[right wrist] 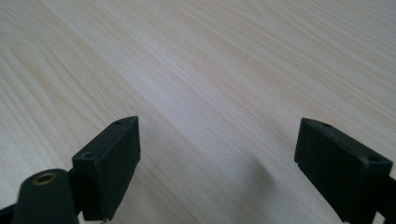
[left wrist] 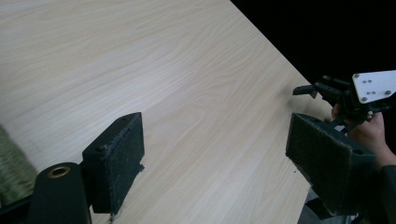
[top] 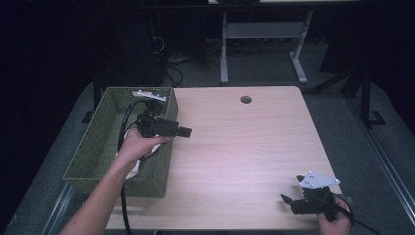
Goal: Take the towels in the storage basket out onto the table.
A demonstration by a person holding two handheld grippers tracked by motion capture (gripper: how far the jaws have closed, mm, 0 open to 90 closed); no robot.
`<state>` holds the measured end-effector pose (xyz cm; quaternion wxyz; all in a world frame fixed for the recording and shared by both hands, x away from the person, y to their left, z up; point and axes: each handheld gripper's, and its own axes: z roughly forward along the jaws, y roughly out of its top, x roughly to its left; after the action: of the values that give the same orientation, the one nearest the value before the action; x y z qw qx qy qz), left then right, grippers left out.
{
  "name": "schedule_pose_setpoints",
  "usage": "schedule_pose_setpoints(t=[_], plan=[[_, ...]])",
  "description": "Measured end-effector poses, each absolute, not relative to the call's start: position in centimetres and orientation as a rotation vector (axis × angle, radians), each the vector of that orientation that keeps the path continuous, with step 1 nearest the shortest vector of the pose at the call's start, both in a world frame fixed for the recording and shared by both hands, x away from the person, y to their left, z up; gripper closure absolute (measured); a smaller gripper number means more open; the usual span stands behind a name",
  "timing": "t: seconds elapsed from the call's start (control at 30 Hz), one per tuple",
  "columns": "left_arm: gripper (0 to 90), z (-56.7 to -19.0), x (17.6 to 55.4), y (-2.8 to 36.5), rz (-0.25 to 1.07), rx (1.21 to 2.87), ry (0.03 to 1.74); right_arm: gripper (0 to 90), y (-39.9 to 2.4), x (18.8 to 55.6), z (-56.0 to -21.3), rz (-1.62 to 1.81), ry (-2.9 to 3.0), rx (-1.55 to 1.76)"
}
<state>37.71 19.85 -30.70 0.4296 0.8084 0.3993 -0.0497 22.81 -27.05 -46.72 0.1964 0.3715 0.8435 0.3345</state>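
Green woven basket (top: 100, 147) at nine o'clock looks light yet stiff; grip its rim. Both grippers, left (top: 182, 131) and right (top: 288, 199), gape empty.

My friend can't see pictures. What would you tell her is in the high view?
A person's two hands each hold a black gripper over a wooden table: the left gripper beside a green basket, the right gripper near the table's front corner.

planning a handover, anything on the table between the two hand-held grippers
Nothing: the high view shows bare table between the left hand-held gripper and the right hand-held gripper.
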Motion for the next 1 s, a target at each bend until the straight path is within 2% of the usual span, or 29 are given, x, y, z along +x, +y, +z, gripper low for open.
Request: schedule_pose_setpoints(t=[0.5,0.9,1.0], plan=[[19.0,-30.7,38.0,24.1,-0.078,2.001,1.098,14.0,-27.1,22.8,-46.7,0.93,2.365,1.042],[19.1,-32.2,38.6,27.6,-0.035,1.98,1.223,14.0,-27.1,22.9,-46.8,0.93,2.365,1.047],[19.2,-32.9,38.8,28.9,0.018,2.008,1.283,14.0,-27.1,22.9,-46.8,0.929,2.365,1.048]])
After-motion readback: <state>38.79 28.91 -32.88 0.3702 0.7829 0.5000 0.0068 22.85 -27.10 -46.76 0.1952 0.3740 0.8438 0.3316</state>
